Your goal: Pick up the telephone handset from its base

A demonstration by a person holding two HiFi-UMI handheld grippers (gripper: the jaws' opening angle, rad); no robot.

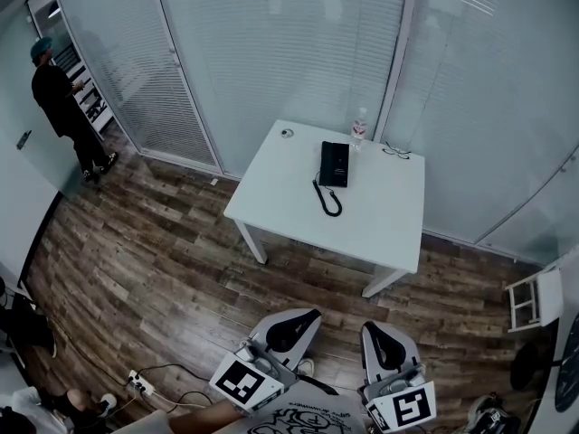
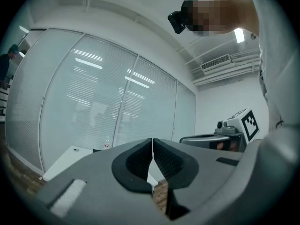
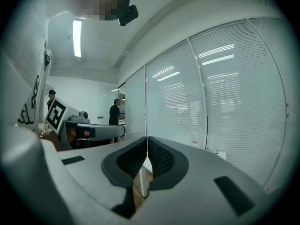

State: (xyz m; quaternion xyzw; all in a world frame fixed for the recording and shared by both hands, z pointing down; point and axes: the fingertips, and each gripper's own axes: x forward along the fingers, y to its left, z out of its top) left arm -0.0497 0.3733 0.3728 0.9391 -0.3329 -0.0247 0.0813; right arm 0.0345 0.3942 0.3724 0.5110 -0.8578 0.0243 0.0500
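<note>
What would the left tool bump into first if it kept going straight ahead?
Likely the table, across a stretch of floor. If the left tool rides above the tabletop, the glass wall behind comes first; height is hard to judge.

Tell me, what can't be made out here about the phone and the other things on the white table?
- Telephone, head view: too small to tell handset from base; left gripper view: mostly behind the left gripper.
- Bottle, head view: label too small to read.
- Small round thing at the table corner, head view: too small to name.
</note>
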